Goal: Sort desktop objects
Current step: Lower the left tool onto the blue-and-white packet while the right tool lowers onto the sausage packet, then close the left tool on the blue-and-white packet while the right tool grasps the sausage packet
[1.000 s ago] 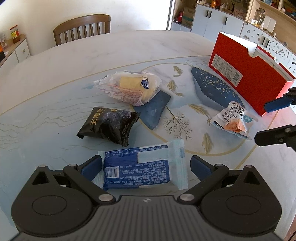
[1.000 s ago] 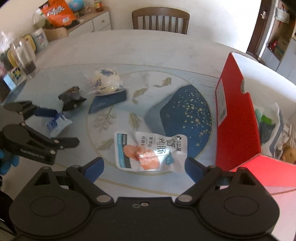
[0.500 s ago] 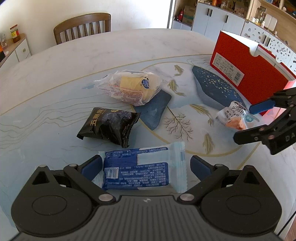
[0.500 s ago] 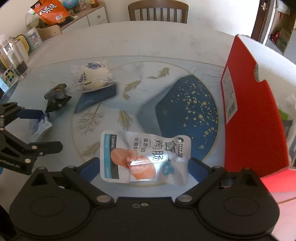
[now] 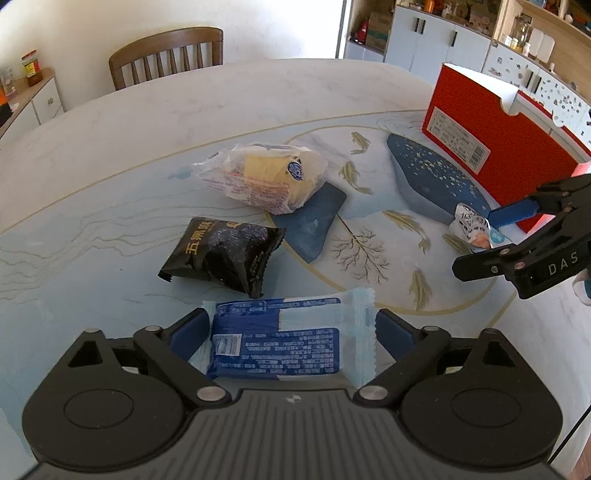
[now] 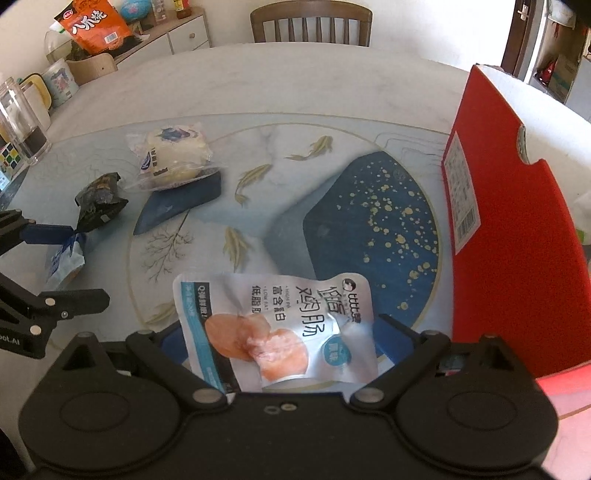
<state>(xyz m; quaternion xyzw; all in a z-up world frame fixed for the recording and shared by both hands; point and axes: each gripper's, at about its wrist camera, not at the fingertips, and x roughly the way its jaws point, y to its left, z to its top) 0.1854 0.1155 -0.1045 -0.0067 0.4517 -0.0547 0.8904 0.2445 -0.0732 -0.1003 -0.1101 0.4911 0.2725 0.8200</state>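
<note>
red box (image 6: 517, 236) cut off, contents hidden

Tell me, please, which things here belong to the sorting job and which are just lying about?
For the job:
blue packet
white sausage pouch
black snack packet
clear-wrapped bread
red box

Lying about:
chair
orange bag, glass jar beside the table
cabinets

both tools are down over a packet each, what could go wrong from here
The left tool is closing on the blue packet, a soft wrapper that may buckle and slip out. The right tool straddles the crinkly white pouch; its flat foil could slide instead of lifting. The red box stands close by, so a swing could knock it.
</note>
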